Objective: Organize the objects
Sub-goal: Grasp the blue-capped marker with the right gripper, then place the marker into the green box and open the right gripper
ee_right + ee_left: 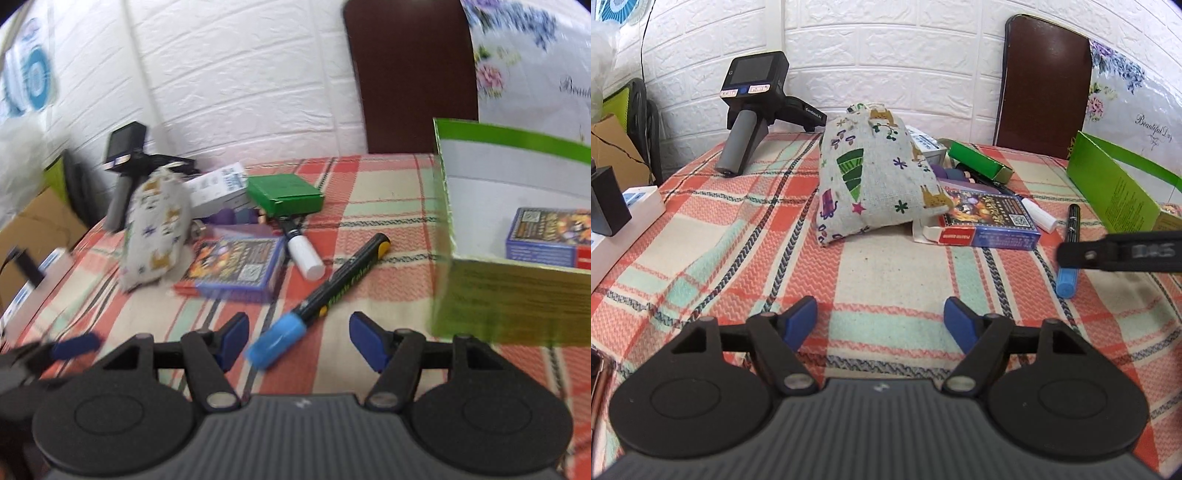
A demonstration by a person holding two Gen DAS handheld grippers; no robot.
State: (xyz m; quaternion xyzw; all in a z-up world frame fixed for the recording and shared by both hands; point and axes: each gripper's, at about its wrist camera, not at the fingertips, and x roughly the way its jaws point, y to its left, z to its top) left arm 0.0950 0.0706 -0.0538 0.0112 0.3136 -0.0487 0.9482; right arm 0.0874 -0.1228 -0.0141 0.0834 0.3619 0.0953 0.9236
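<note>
Right gripper (297, 341): jaws apart, empty, low over the plaid tablecloth (388, 206). Blue-capped marker (325, 295) lies between and ahead of its fingers. Green box (509, 295) just right, holding one card deck (546, 236). Second card deck (236, 267), white-capped marker (304, 254) and printed cloth pouch (157, 229) crowd the left. Left gripper (881, 323): jaws apart, empty.

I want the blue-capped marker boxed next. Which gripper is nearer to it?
Right. The right gripper has the blue-capped marker just ahead, its cap between the open fingers; the left gripper sits off to its left.
</note>
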